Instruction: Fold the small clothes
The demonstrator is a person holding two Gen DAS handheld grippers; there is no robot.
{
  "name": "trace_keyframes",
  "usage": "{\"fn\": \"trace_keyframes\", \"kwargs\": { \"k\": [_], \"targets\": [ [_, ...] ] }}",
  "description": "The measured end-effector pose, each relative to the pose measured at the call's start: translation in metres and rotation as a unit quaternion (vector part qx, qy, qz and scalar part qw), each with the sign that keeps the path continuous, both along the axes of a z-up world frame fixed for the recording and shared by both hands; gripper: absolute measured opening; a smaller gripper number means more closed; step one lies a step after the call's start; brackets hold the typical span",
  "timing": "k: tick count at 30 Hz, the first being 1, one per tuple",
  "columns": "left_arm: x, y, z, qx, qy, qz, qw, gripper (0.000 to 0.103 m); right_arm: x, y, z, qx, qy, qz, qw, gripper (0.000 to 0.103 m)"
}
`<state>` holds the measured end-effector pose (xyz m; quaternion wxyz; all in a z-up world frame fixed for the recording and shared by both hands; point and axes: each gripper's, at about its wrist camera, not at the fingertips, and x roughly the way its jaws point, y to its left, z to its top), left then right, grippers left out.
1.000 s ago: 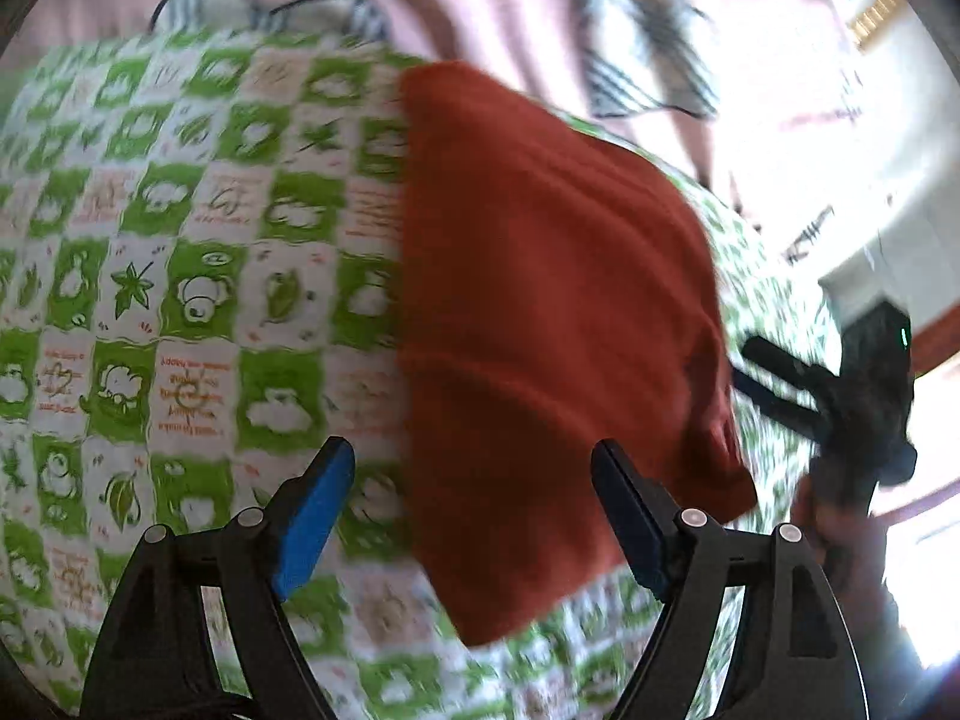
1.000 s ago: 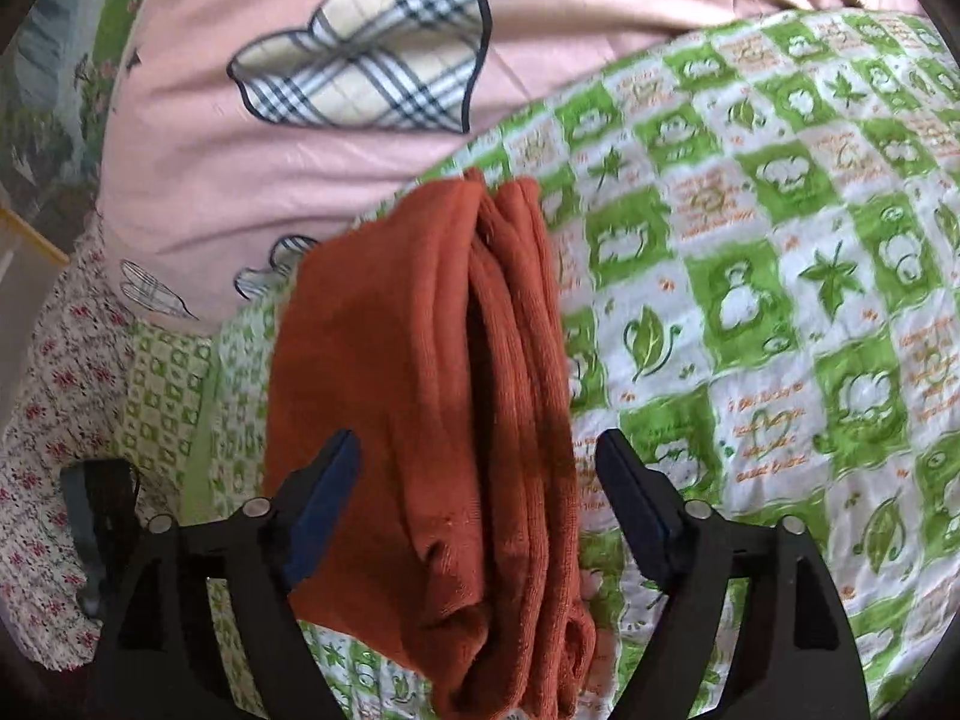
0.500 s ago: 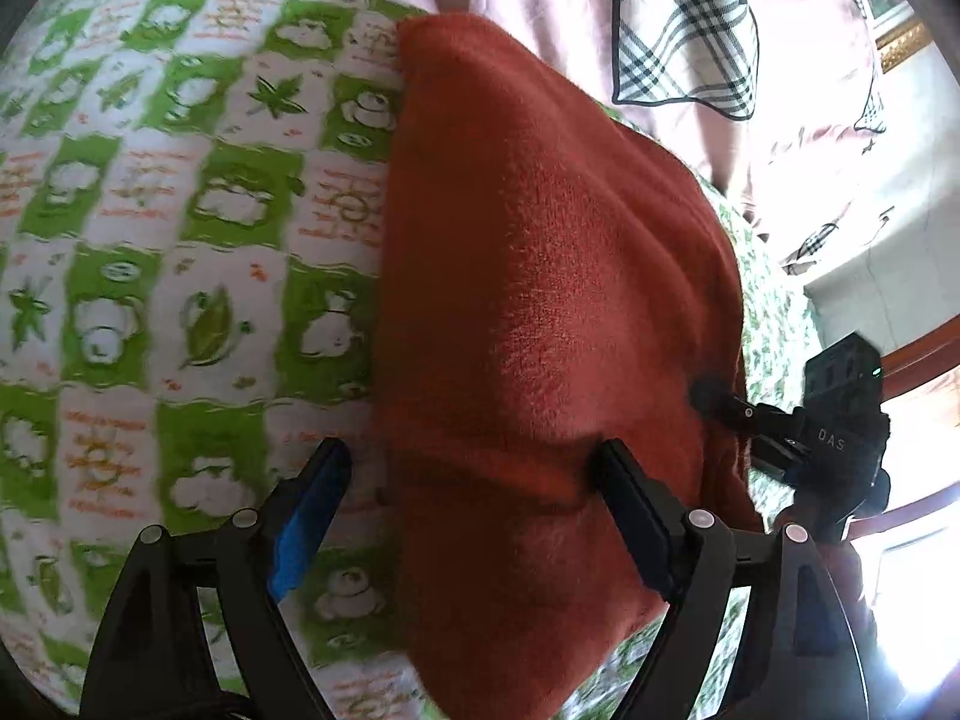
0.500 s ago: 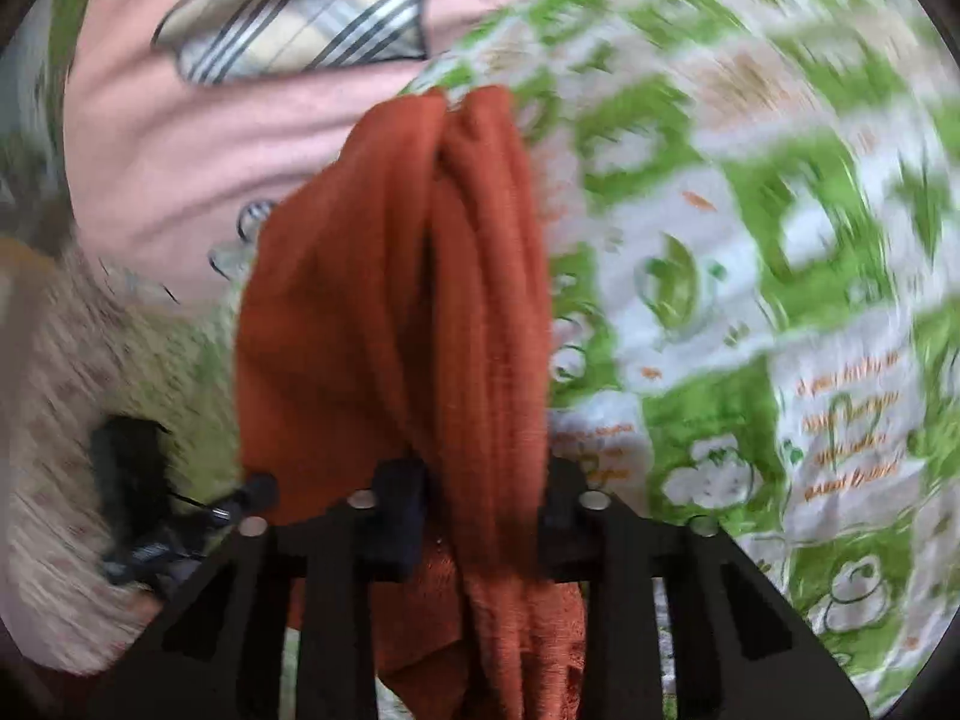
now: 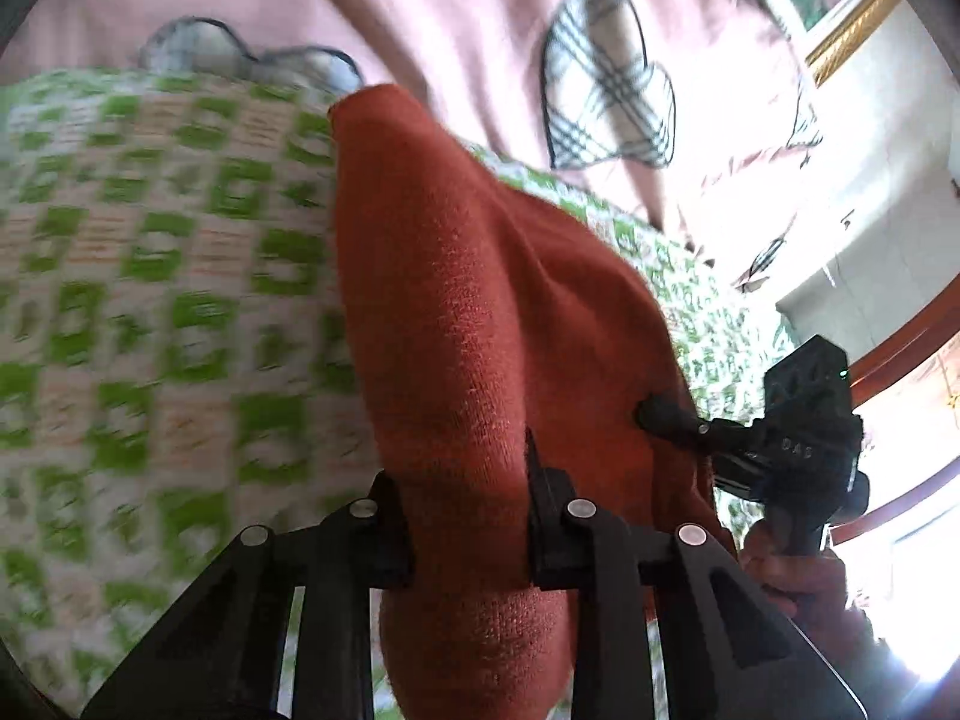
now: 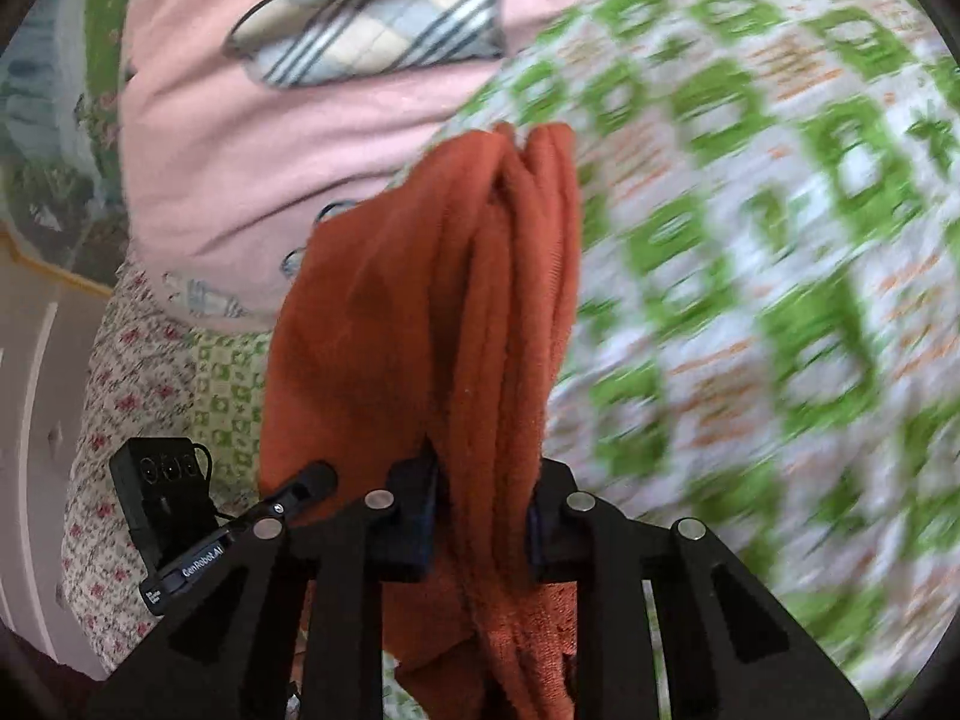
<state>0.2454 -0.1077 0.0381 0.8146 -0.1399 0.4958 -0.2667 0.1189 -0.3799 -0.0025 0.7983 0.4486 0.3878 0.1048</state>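
Two claws grip our folded rust-red garment [image 5: 456, 324] above the green-checked bedspread [image 5: 150, 300]. Our left claw [image 5: 468, 534] pinches one end; our right claw [image 6: 480, 522] clamps the bunched layers.

Garment [image 5: 480, 324]: rust knit cloth, matt, nubbly; sheet [image 5: 150, 300]: smooth printed cotton-like cloth; quilt [image 6: 252, 138]: soft pink fabric; left gripper [image 5: 468, 534] and right gripper [image 6: 480, 516]: matt black plastic, shiny metal pins.
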Motion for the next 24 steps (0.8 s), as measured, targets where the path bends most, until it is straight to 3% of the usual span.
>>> {"fn": "trace_keyframes", "kwargs": {
  "k": [7,12,14,15,16,20,22,24],
  "targets": [
    [-0.058,0.082,0.014,0.053,-0.003,0.027,0.9982,0.025,0.039,0.083,-0.002,0.011,-0.019,0.086,0.996,0.023],
    [-0.085,0.125,-0.010,0.067,0.026,0.046,0.9964,0.025,0.053,0.123,-0.020,0.009,-0.002,0.119,0.993,0.023],
    [-0.086,0.129,-0.027,0.061,0.047,0.049,0.9958,0.027,0.052,0.128,-0.028,-0.015,0.010,0.121,0.993,0.023],
    [-0.086,0.130,-0.033,0.061,0.054,0.049,0.9955,0.031,0.051,0.127,-0.032,-0.020,0.016,0.118,0.993,0.023],
    [-0.085,0.132,-0.041,0.062,0.061,0.053,0.9948,0.040,0.052,0.125,-0.036,0.006,0.020,0.146,0.989,0.023],
    [-0.079,0.141,-0.059,0.063,0.078,0.066,0.9927,0.061,0.051,0.119,-0.047,-0.009,0.022,0.136,0.990,0.024],
    [-0.078,0.149,-0.066,0.065,0.085,0.074,0.9915,0.077,0.054,0.122,-0.047,-0.019,0.024,0.136,0.990,0.026],
    [-0.076,0.153,-0.069,0.058,0.095,0.076,0.9909,0.078,0.053,0.119,-0.050,-0.027,0.030,0.134,0.990,0.035]
  ]
}}
